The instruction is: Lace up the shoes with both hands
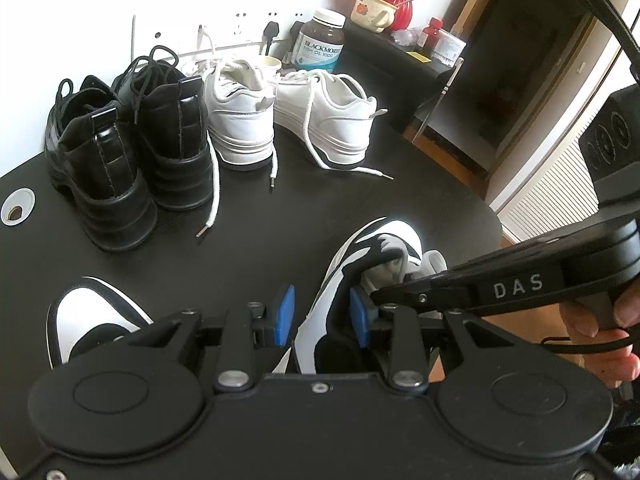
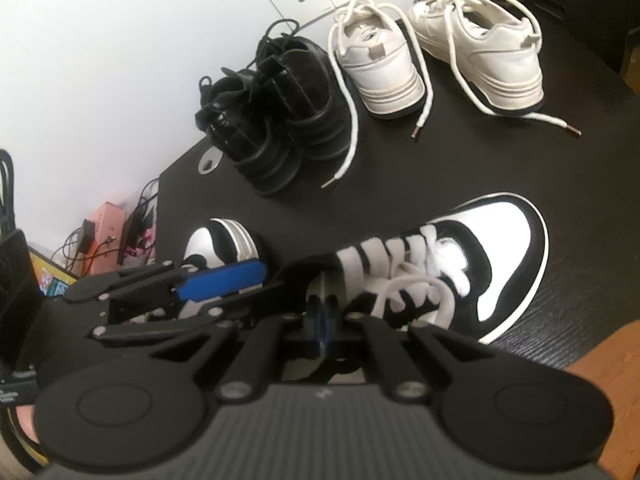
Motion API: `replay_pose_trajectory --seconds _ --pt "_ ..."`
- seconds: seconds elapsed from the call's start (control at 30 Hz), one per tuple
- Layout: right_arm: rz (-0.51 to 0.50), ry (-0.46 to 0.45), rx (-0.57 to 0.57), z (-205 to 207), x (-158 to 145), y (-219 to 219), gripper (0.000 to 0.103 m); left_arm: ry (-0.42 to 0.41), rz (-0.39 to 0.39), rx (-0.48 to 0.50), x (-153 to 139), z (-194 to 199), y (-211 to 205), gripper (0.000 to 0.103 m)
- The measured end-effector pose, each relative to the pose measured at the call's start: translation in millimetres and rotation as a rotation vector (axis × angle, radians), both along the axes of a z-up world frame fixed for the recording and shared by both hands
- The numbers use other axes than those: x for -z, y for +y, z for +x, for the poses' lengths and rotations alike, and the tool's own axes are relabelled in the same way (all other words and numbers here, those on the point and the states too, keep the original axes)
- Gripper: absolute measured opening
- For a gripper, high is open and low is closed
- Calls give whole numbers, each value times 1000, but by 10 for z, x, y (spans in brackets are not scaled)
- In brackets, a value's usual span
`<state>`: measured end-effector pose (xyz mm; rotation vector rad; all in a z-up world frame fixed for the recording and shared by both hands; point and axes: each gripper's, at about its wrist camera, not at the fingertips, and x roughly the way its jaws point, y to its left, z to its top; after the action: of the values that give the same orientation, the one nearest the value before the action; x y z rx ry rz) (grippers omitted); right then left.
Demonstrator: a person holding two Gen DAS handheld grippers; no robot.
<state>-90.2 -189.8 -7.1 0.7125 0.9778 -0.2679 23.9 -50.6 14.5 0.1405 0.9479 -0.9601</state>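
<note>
Left wrist view: the left gripper [image 1: 322, 314] grasps the heel collar of the black-and-white sneaker [image 1: 376, 256] between its blue pads. Beside it, the right gripper [image 2: 322, 312], lettered "DAS", is clenched tight at the sneaker's tongue; whether it pinches the white lace [image 2: 416, 280] is unclear. Beyond the sneaker stand black shoes [image 1: 120, 152] and white shoes [image 1: 280, 116]. Farther back, a "BLACKMORES FISH OIL 1000" bottle [image 1: 320, 40].
</note>
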Motion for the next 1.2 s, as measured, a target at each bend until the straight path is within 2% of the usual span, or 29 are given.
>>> replay_pose_trajectory --seconds 0.2,0.5,0.63,0.77,0.97,1.2 --pt "-139 4 -80 43 -46 196 0 7 -3 7 6 6 7 32" --pt "-190 7 -114 57 -73 227 0 22 -17 6 7 25 25 32" --pt "-200 10 -108 98 -57 242 0 23 -44 15 -17 24 62 28" --pt "-260 2 -138 71 -74 321 0 70 -104 39 -70 97 163 28" --pt "-454 13 -291 15 -118 556 2 144 -164 38 -119 262 294 29" --pt "-507 42 -344 52 -104 608 2 258 -208 3 -14 481 306 29"
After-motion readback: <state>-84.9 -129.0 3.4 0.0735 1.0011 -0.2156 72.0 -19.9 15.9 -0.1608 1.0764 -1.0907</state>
